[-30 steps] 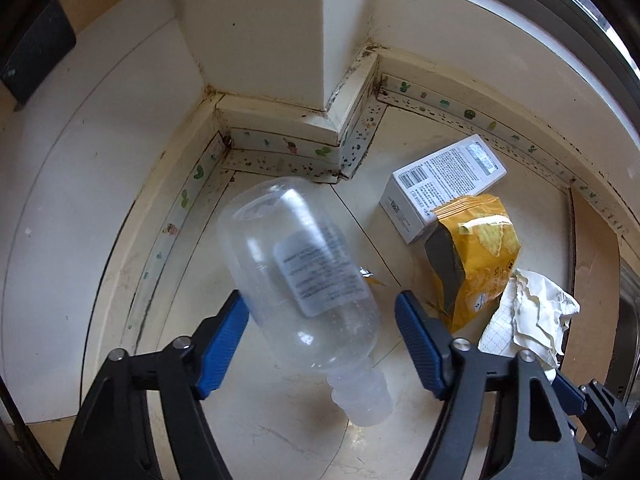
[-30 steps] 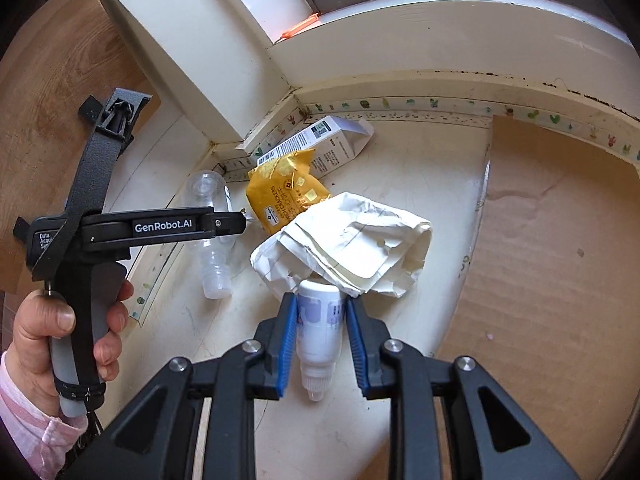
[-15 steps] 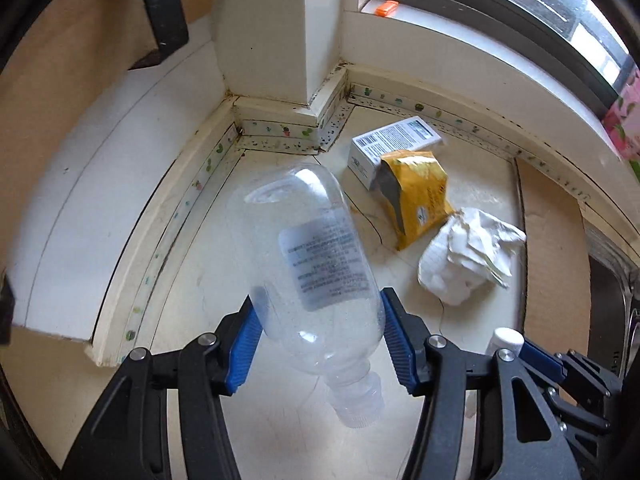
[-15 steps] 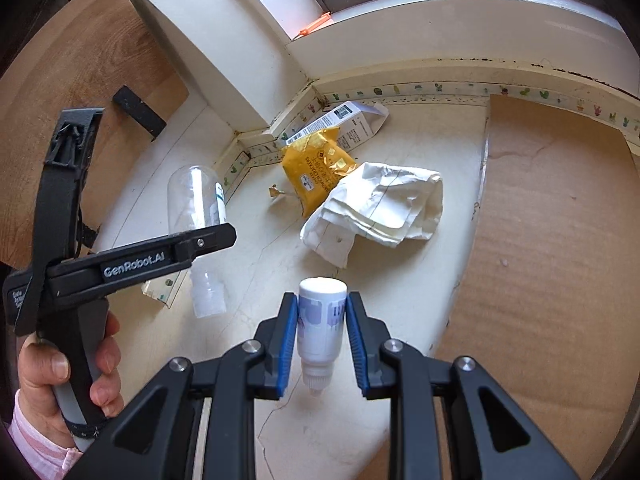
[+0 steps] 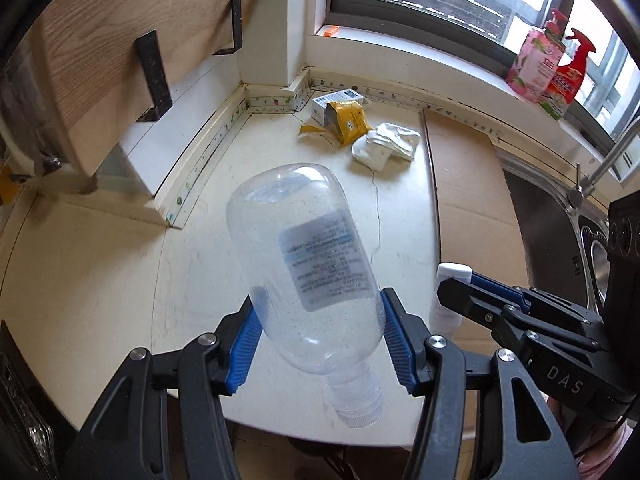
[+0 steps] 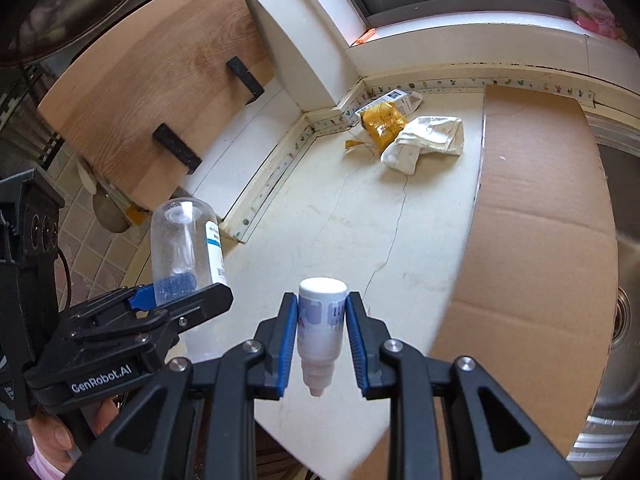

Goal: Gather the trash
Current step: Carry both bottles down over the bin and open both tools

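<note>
Our left tool (image 5: 320,344) pinches the clear plastic bottle (image 5: 308,256) low on its body, off the counter (image 5: 100,280); empty, it looks light, slick and squashy, so we would grip the shoulder gently. Our right tool (image 6: 322,344) clamps the small white dropper bottle (image 6: 321,328) mid-body: stiff, light, secure. The yellow packet (image 6: 382,124) and crumpled paper (image 6: 424,140) remain in the far corner.

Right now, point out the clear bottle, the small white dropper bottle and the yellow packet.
clear bottle (image 5: 316,264): left wrist view, on its printed label.
small white dropper bottle (image 6: 321,320): right wrist view, on its labelled body.
yellow packet (image 6: 383,122): right wrist view, on its front face.
</note>
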`<state>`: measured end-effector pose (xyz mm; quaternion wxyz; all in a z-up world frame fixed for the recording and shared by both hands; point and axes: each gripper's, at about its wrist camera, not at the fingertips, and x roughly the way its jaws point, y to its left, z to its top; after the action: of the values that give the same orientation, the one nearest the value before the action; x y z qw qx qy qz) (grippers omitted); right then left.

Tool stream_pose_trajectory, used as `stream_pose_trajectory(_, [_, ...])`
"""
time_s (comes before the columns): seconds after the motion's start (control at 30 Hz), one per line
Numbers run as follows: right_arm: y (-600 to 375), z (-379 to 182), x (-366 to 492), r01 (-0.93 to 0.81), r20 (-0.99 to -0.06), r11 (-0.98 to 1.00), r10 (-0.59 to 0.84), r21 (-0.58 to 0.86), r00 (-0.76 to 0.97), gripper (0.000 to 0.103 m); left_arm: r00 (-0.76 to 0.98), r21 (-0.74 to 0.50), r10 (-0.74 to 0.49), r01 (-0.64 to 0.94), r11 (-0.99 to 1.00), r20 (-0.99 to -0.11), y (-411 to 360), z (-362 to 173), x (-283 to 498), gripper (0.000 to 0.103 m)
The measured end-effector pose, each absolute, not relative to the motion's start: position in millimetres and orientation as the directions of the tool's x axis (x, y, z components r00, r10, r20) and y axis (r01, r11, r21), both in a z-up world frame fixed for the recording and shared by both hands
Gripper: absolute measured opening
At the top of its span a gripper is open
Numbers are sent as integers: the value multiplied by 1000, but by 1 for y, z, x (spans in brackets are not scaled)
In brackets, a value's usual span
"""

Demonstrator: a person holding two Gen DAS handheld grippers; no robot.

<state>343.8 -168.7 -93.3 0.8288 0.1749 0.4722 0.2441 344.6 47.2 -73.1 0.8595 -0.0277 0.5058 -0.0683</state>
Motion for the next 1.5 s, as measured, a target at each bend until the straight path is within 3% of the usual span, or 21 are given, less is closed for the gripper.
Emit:
stream_pose_trajectory(0.27, [-147, -92, 235, -256, -702, 815, 578, 519, 416, 25, 458, -147, -179, 105, 983, -871, 73, -95, 240, 56])
stream_pose_trajectory(0.47, [-131, -120, 164, -244, -733, 834, 551, 494, 399, 25, 413, -186, -209, 96, 978, -887, 91, -140, 178, 56])
stream_pose_trajectory(0.9, [-124, -311, 92, -21, -870, 894, 441, 448, 222, 25, 207, -254, -279, 138, 957, -938, 83, -329, 104, 56])
stream_pose_trajectory(1.2, [-136, -445, 97, 106, -907, 905, 395, 412, 145, 25, 84, -304, -318, 145, 942, -944, 74, -475, 105, 58])
stream_pose_trajectory(1.4, [-135, -504, 104, 137, -922, 913, 371, 385, 113, 25, 33, -319, -326, 136, 938, -945, 66, -550, 112, 58])
stream_pose_trajectory(1.5, [-135, -528, 112, 145, -927, 916, 365, 374, 85, 25, 7, -319, -321, 108, 942, -947, 68, -573, 118, 68])
